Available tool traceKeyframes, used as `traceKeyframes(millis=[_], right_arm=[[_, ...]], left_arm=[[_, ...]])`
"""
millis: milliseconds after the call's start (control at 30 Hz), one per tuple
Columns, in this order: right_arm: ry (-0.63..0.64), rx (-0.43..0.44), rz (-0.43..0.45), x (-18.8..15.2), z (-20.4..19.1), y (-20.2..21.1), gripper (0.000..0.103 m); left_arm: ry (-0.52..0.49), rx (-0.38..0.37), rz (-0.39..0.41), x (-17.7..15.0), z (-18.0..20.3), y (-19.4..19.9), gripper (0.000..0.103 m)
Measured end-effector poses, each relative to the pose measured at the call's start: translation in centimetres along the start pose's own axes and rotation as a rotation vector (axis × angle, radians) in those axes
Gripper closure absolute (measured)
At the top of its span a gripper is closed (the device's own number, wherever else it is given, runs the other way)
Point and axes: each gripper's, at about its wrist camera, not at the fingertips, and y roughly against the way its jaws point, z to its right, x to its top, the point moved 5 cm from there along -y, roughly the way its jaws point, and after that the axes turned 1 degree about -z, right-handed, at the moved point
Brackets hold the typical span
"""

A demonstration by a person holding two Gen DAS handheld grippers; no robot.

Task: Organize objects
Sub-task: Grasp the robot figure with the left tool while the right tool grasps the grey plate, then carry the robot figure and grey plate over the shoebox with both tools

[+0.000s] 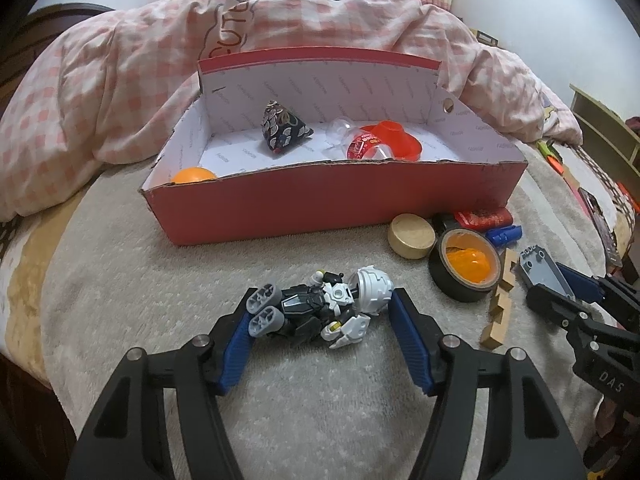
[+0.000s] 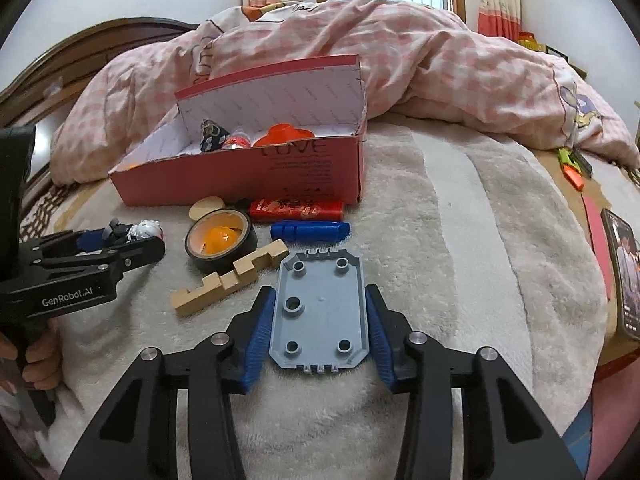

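- Bed with a fluffy blanket [image 1: 160, 280] carries a red box [image 1: 320, 208], the landmark.
- Left wrist view: inside the box lie a patterned pouch [image 1: 280, 130], an orange ball [image 1: 192, 176] and a red cup [image 1: 394, 138]. In front of the box, the left gripper [image 1: 324, 312] stands wide, its pads beside a toy robot [image 1: 320, 308], not clearly pressing.
- Right wrist view: the right gripper [image 2: 320, 312] stands around a grey plate [image 2: 320, 312], touching its edges. A tape roll [image 2: 220, 244], wooden piece [image 2: 232, 280], blue cylinder [image 2: 310, 231] and red packet [image 2: 296, 208] wait before the box, so I judge about half is left. Only this view shows a phone [image 2: 624, 276] far right of the box.

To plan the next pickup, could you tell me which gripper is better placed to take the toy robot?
Left: the left gripper already straddles the toy robot, while the right gripper brackets the grey plate.
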Motion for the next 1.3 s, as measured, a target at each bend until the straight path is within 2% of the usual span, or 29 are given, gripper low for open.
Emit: traceKeyframes(millis=[433,1300], right_arm=[[0.022,0.077,0.056,0.5,-2.0,2.3,0.058],[0.049,0.145,0.097,3.8,-3.6,2.0,0.058]], left_arm=[[0.002,-0.024,0.023,-0.6,0.3,2.6,0.038],[0.034,-0.027,0.122,3.4,-0.8,5.0,0.038]])
